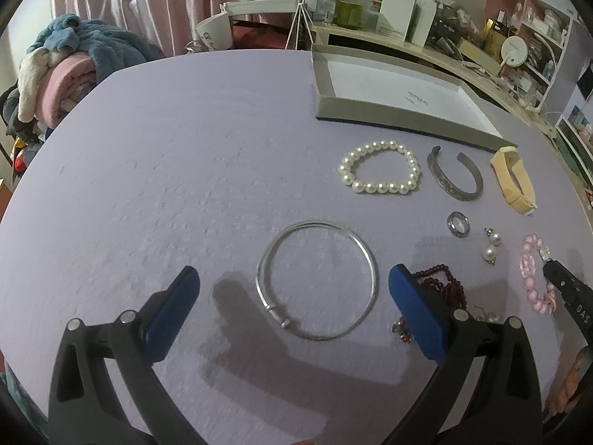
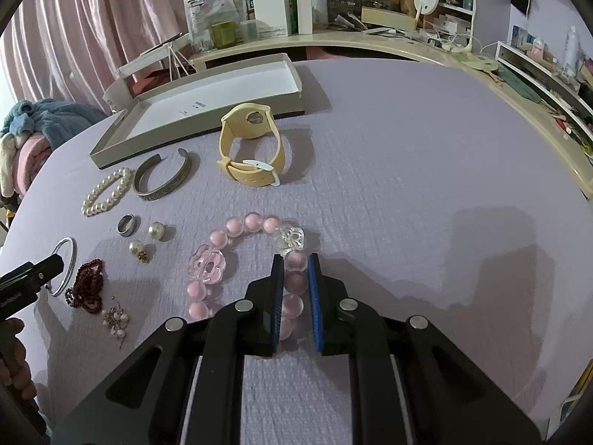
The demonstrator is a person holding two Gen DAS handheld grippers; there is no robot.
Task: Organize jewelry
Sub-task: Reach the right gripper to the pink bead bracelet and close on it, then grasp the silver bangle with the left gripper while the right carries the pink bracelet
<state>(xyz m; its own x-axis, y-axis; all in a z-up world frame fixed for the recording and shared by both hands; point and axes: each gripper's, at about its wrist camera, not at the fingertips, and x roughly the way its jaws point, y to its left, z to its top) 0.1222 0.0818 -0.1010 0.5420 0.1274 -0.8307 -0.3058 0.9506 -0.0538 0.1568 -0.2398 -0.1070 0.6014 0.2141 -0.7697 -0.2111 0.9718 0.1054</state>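
— How should the lift go?
— Straight up, slowly; the pink bead bracelet (image 2: 237,259), near the surface's (image 2: 407,185) front edge, may swing on its way to the open box (image 2: 200,111) at the back.
— And the grip?
— The right hand-held gripper (image 2: 295,270) is clamped on its beads. The left hand-held gripper (image 1: 292,285) gapes wide around the silver bangle (image 1: 318,282), touching nothing.

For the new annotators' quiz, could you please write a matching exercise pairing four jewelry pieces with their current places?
Things:
1. pink bead bracelet
2. thin silver bangle
3. yellow watch
4. pearl bracelet

Places:
A. nearest the open box, right of the cuff
B. between the open left claw fingers
C. left of the engraved cuff
D. clamped in the right claw

Pairs: 1-D, 2-B, 3-A, 4-C
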